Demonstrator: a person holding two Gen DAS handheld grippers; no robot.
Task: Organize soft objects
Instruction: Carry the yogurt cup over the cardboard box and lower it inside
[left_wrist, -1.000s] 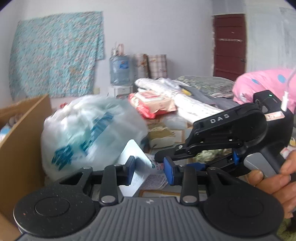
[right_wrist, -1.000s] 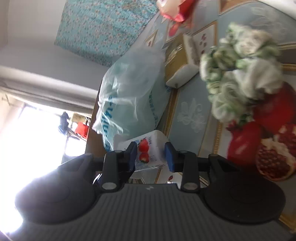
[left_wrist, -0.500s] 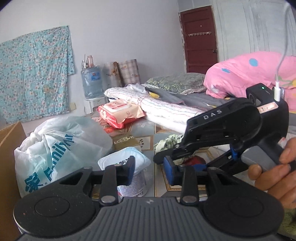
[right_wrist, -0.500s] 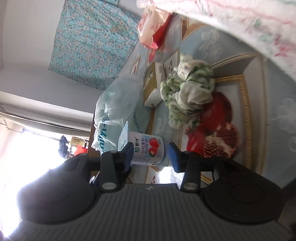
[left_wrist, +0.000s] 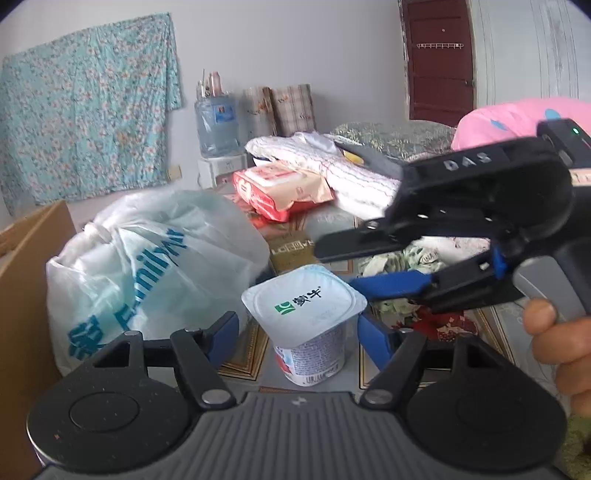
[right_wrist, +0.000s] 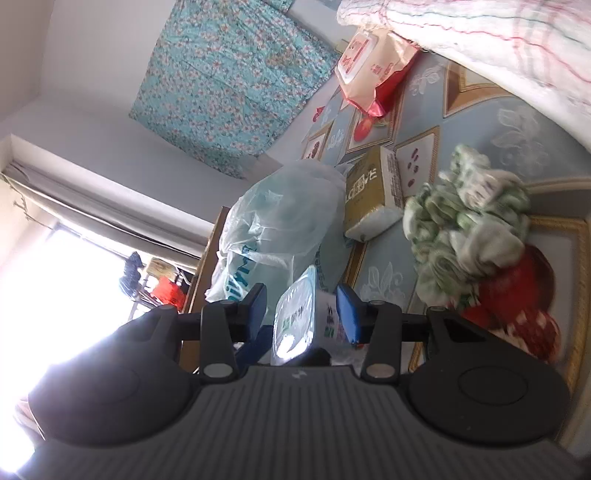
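Left gripper (left_wrist: 297, 328) level, jaws spread wide, blue pads (left_wrist: 223, 330) well apart, nothing clamped. Right gripper (right_wrist: 301, 308) rolled onto its side, jaws parted, blue pads (right_wrist: 347, 317) apart. In left wrist view, right gripper (left_wrist: 354, 269) reaching in from right, one finger above the other, tips separated. Right hand (left_wrist: 557, 347) wrapped round the handle, thumb near the grey trigger.

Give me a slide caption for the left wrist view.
Open left gripper straddles an upright yogurt cup beside a plastic bag; right gripper open above it.
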